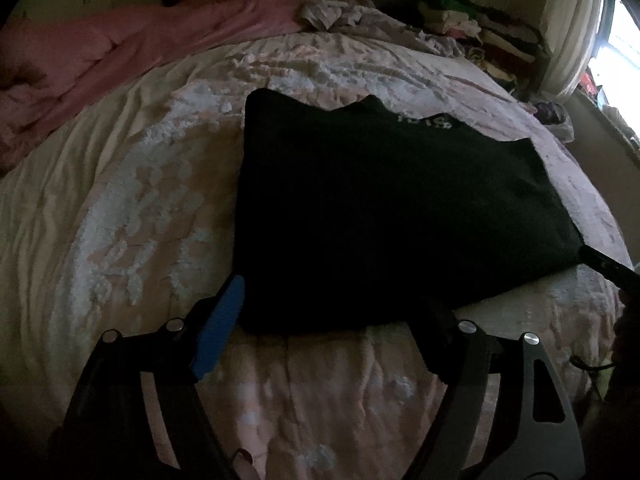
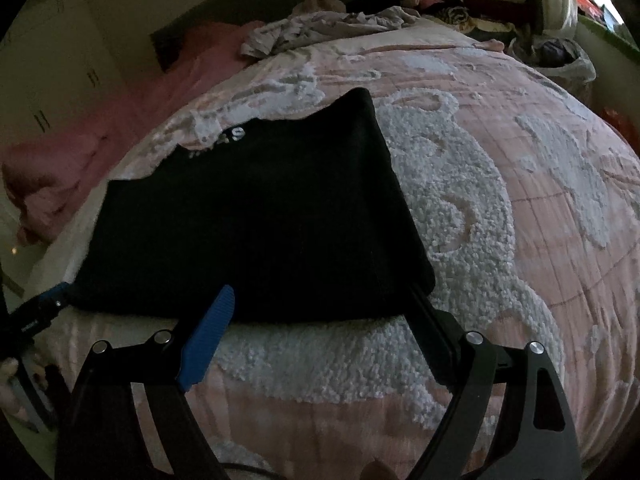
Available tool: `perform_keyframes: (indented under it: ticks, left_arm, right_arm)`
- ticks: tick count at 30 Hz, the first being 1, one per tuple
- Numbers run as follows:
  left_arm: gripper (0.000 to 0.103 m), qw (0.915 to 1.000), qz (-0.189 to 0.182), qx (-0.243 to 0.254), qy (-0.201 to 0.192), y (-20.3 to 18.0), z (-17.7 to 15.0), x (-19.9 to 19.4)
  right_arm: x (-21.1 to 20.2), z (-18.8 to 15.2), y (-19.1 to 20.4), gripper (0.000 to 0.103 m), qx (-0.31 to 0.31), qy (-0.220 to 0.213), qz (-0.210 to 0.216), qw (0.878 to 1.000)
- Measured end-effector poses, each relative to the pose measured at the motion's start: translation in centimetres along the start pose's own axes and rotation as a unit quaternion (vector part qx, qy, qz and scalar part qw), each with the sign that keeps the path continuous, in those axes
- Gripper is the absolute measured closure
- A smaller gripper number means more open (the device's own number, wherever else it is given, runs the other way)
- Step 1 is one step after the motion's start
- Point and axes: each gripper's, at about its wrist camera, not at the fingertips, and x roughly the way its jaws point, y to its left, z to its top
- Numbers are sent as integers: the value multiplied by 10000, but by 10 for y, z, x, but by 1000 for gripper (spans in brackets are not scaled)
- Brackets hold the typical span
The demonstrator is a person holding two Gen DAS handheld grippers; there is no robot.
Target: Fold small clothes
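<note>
Black garment (image 1: 384,208), folded flat into a rough rectangle, lying on the bed's pink quilt (image 1: 120,200) with raised white tufted patterns, filling the centre of the left wrist view and the left-centre of the right wrist view (image 2: 256,224); pale lettering near its far edge. Left tool (image 1: 332,304) at the bottom of its own frame, jaws wide apart, blue-padded finger (image 1: 220,328) just beside the garment's near left corner, dark finger at the near edge toward the right, nothing gripped. Right tool (image 2: 320,304) likewise spread wide at the bottom of its frame, blue finger (image 2: 208,340) overlapping the garment's near edge, dark finger at the near right corner, fabric not pinched. Crumpled pink blanket (image 1: 100,52) in the upper left of the left view. Rumpled pale clothes (image 1: 344,12) at top centre, a stack of folded clothes (image 1: 480,28) in the upper right, bright window (image 1: 616,56) at far right.
</note>
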Motion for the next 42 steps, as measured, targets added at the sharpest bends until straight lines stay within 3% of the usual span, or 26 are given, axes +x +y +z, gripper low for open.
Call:
perform_keyframes:
  ticks: [17,19,26,28,42]
  left_arm:
    - [26,9994,-67,-5,-345,-5,3,-41]
    - [17,9992,-60,-14,-389,-4,4,-45]
    - [12,9985,-38,-55,-543,-3,5,-61]
    - [11,9983,-27,-57,-581,-2,5,-65]
    - [10,9963,26,-155,-845,7,7,-87]
  right_arm:
    - [-66,0,13,9,-173,-734,477,9960]
    - [-77,0,15,9,-216,-825,538,9949]
    - [-105,-1,30,8,-476,-1058,621,9913]
    - [-109,-2,35,4,-543,-1097,647,9904]
    - [-122,0,82,4,-1105,-1192,719,9841]
